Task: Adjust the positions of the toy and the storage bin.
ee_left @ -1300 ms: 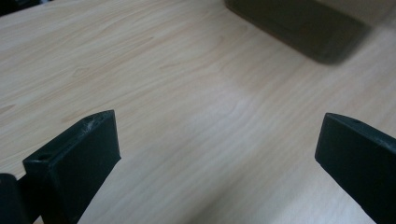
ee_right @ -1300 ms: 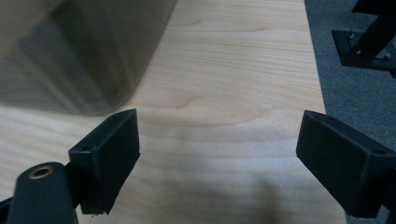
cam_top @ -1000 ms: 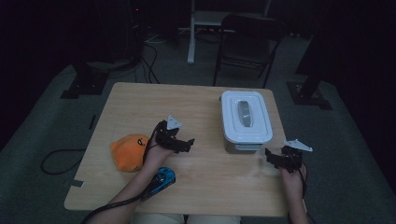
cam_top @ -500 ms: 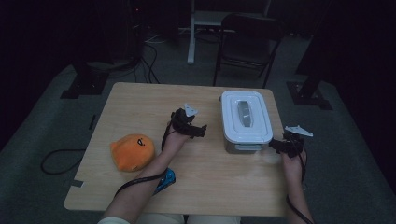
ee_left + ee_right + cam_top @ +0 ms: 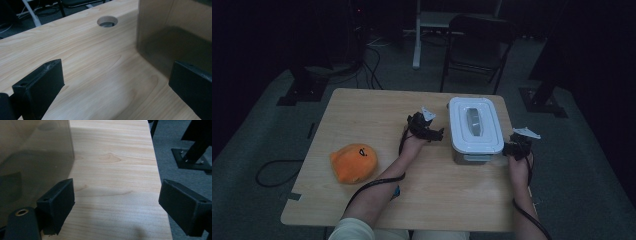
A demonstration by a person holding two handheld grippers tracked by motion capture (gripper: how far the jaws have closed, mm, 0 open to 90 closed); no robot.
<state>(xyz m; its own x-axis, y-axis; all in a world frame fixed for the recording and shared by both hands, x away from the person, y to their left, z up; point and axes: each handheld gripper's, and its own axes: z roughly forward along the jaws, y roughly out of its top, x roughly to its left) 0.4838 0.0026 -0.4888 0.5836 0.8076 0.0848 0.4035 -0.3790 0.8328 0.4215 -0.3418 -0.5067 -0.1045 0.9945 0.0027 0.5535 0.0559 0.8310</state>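
Claws, left and right, gape either side of the lidded box.

The left gripper hangs low over the wooden table, its black jaws spread wide at seven and four o'clock. A translucent box stands at two o'clock; a round cable hole sits at twelve.
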